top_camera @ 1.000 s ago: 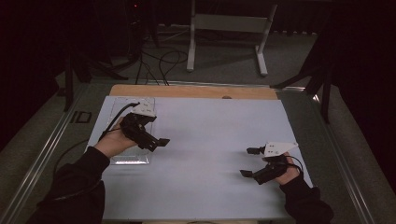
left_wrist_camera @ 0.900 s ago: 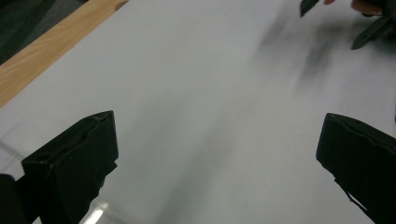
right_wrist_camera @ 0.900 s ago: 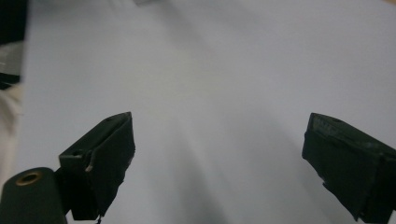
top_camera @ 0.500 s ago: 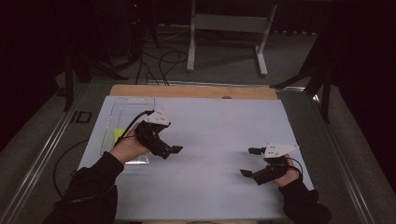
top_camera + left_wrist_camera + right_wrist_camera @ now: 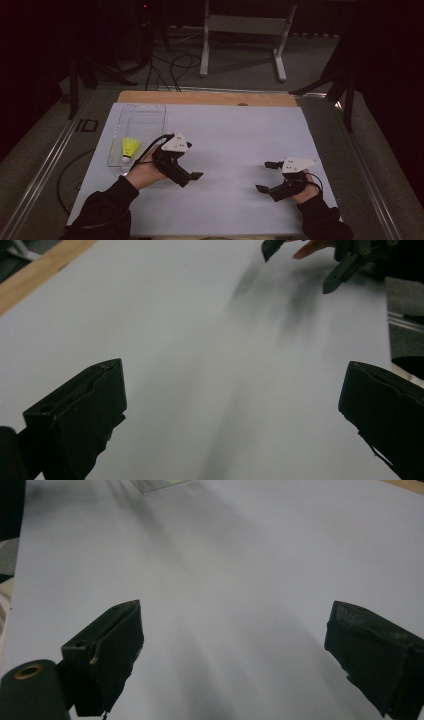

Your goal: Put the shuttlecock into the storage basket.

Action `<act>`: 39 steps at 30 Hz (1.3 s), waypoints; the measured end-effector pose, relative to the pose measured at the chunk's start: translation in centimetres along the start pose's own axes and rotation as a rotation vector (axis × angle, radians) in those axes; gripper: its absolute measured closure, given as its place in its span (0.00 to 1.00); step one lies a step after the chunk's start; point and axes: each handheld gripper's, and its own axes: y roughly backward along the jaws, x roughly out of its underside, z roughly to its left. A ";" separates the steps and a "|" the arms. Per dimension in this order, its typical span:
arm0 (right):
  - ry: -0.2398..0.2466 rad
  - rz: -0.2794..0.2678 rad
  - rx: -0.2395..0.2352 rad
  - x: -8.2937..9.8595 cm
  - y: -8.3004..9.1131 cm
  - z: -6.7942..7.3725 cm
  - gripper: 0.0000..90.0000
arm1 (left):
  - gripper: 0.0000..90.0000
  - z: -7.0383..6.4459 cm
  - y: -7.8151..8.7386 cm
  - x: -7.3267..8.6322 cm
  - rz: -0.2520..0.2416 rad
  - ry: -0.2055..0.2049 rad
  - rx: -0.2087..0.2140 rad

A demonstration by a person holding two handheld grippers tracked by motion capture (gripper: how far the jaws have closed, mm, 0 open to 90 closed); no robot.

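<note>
High view, starting at the near edge: two forearms in dark sleeves come in over the worktop (image 5: pixel 225 130), each hand holding one gripper. The right gripper (image 5: pixel 265 176) sits low at the near right, close to the right edge of the pale sheet, its fingers spread wide with nothing between them. The left gripper (image 5: pixel 192 177) hovers left of centre, aimed toward the right; its fingers also stand apart and hold nothing. Between the two grippers the sheet is bare, and so is the whole stretch beyond them up to the wooden strip along the far edge, so there is wide open room in the middle and on the right.

Just behind the left hand lies one clear tray (image 5: pixel 150 112), a long rectangle with its long axis running near to far, set close to the left edge of the sheet. In its near end lies one yellow shuttlecock (image 5: pixel 130 148), on its side; its white cork points toward the near edge and its yellow skirt opens toward the far edge, so its long axis runs along the tray's length.

In the left gripper view, the two black fingers (image 5: pixel 82 410) stand wide apart over bare sheet, with the right gripper (image 5: pixel 300 260) farther off at the top. In the right gripper view, the fingers (image 5: pixel 107 647) are equally wide apart, with a corner of the tray (image 5: pixel 160 484) at the top edge.

Beyond the worktop stands one grey metal stand (image 5: pixel 245 25) on the floor, with cables beside it.
</note>
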 end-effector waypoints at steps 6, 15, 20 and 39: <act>-0.002 -0.009 0.005 0.2 0.2 0.4 0.10 | 0.00 -0.6 -0.6 1.2 0.005 0.023 0.016; -0.002 -0.014 0.006 0.5 0.5 0.8 0.10 | 0.00 -1.9 -0.7 3.3 0.005 0.036 0.032; -0.008 -0.010 -0.001 0.8 0.6 1.0 0.10 | 0.00 -2.5 -0.4 4.6 0.024 0.053 0.036; -0.007 0.015 -0.003 1.5 0.4 1.0 0.10 | 0.00 -2.4 1.7 10.3 0.104 0.155 -0.045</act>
